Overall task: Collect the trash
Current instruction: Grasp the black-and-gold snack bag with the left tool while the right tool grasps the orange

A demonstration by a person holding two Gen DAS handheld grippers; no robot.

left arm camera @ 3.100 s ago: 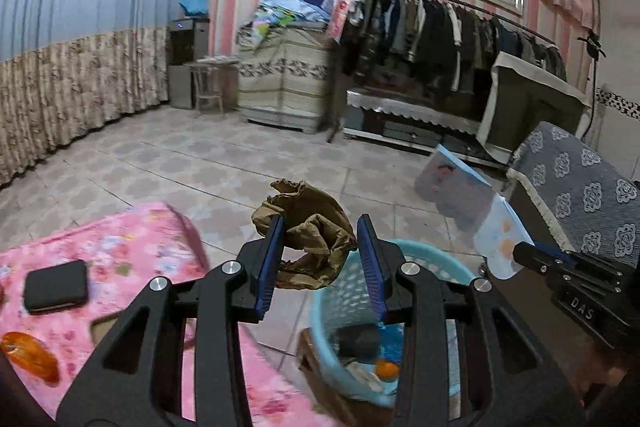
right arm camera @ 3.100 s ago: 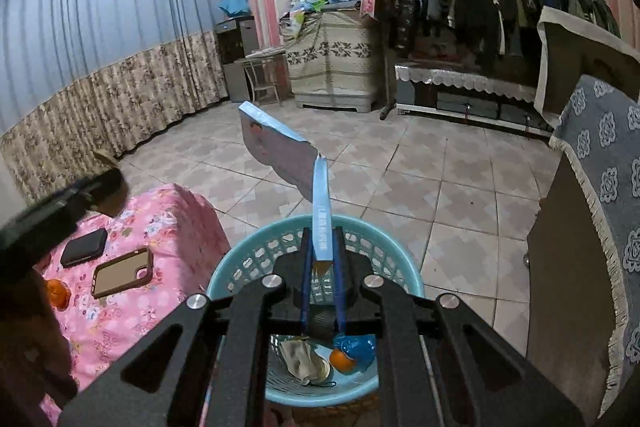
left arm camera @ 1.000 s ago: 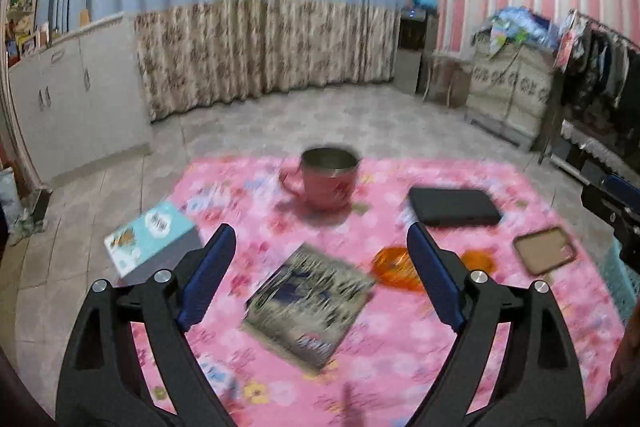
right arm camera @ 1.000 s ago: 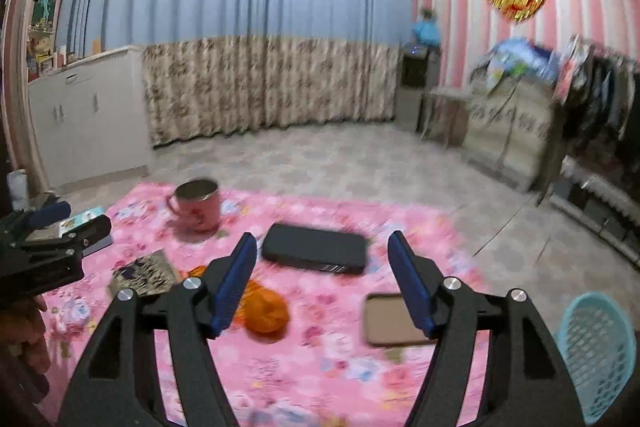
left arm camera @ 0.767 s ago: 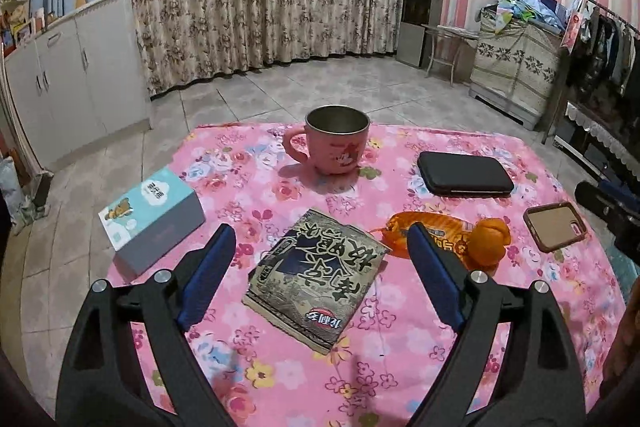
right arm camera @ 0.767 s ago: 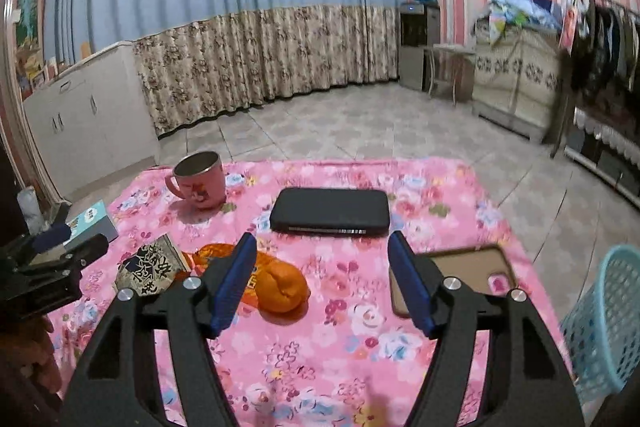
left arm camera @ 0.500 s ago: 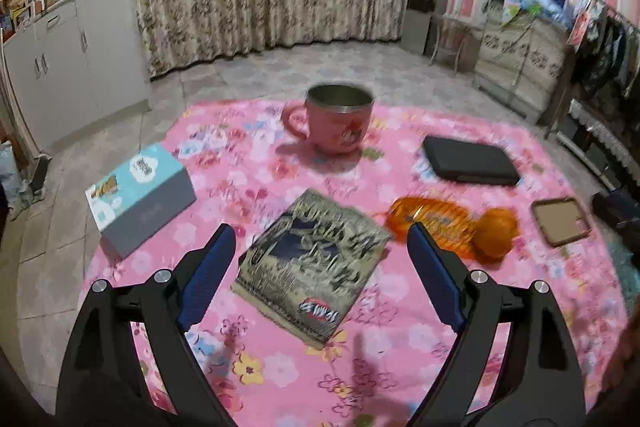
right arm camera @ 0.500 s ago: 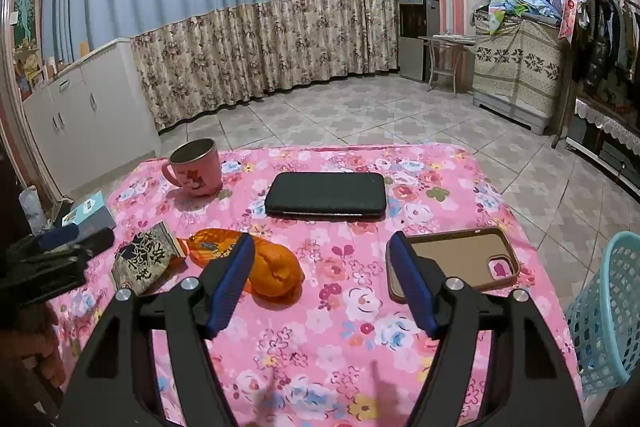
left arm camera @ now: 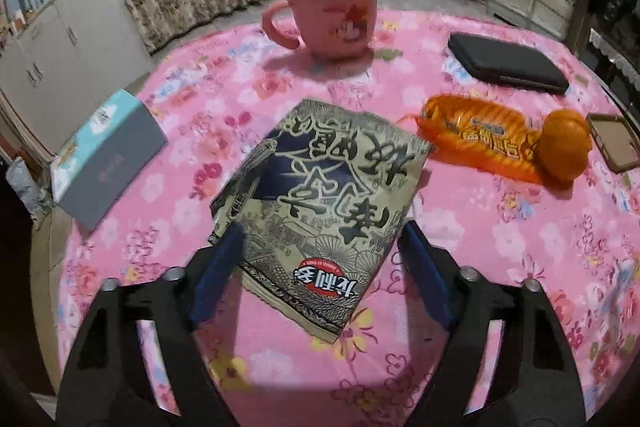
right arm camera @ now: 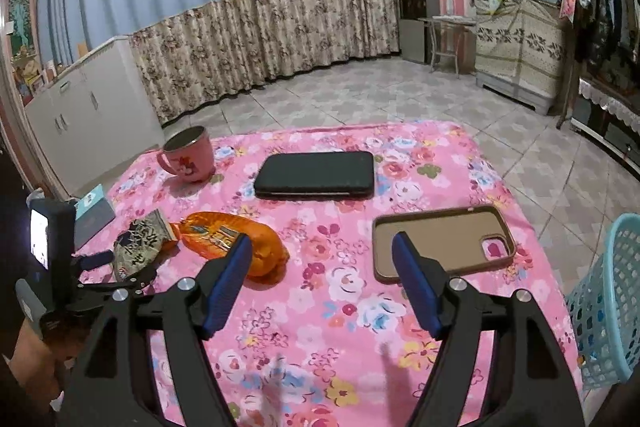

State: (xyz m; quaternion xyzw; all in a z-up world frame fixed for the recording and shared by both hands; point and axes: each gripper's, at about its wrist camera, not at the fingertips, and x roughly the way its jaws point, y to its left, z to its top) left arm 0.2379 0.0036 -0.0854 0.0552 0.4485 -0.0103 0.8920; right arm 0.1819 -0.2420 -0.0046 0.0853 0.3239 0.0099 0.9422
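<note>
A tan and black printed snack bag [left arm camera: 320, 187] lies flat on the pink floral table [left arm camera: 280, 367]. My left gripper [left arm camera: 320, 251] is open, its jaws on either side of the bag's near end, not closed on it. An orange wrapper [left arm camera: 504, 143] lies just right of the bag. In the right wrist view the bag [right arm camera: 138, 247] and the orange wrapper [right arm camera: 236, 243] lie at the left. My right gripper [right arm camera: 320, 267] is open and empty above the table, the wrapper by its left jaw. The blue trash basket [right arm camera: 608, 307] stands off the table's right edge.
A pink mug [left arm camera: 332, 19], a black case [left arm camera: 508, 63], a teal box [left arm camera: 104, 159] and a brown phone case [right arm camera: 440, 239] lie on the table. The left gripper's body [right arm camera: 52, 267] shows at the right wrist view's left. Tiled floor, cabinets and curtains lie beyond.
Both grippers swung from the basket back to the table, empty and open. In the last half second the left gripper dropped down and forward around the snack bag; the right moved slightly closer.
</note>
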